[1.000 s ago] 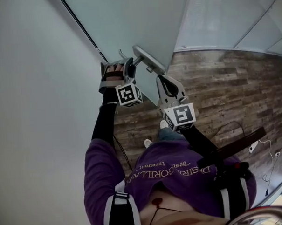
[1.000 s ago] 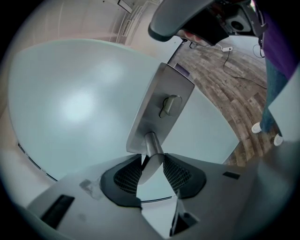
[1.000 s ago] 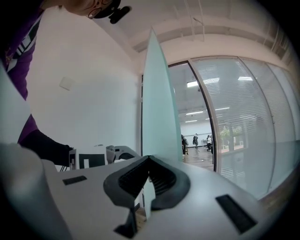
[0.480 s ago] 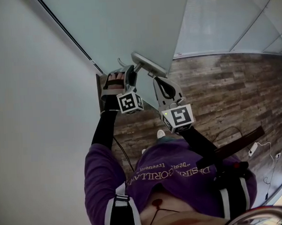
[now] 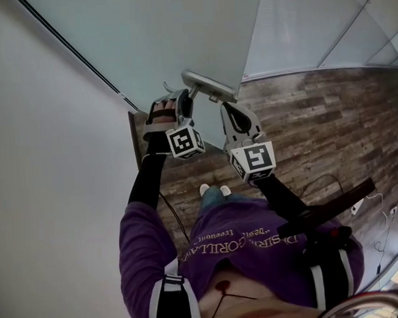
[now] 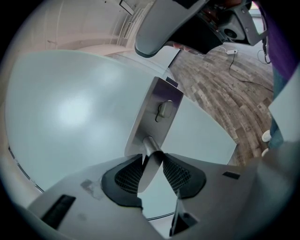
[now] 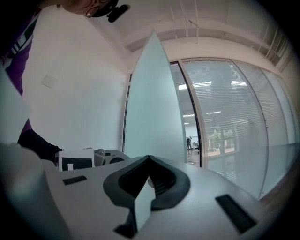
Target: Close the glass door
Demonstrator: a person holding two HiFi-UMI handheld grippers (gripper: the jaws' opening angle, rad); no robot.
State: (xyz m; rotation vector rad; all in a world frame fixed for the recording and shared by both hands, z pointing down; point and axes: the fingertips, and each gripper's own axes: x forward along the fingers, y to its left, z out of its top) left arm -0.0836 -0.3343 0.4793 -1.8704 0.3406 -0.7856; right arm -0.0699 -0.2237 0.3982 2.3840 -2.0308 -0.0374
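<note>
- The glass door is seen standing open beside the white wall. Its free edge is apart from the glass partition, above the wooden floor.
- The handle is clenched between the fingers of the left gripper, close to the metal plate it is mounted on.
- The fingers of the right gripper are pressed onto what appears to be the door's free edge, just below the handle. A pale strip is pinched between them.
- The lever could be turned downward if force is applied off its axis, and the smooth metal could then be slipped off.
- The hold on bare glass could be lost under a quick swing, since only a thin edge is caught by the pads.
- If the door is driven fully home with the right fingers kept on the edge, they could be trapped against the frame. A release before the gap is shut is judged necessary.
</note>
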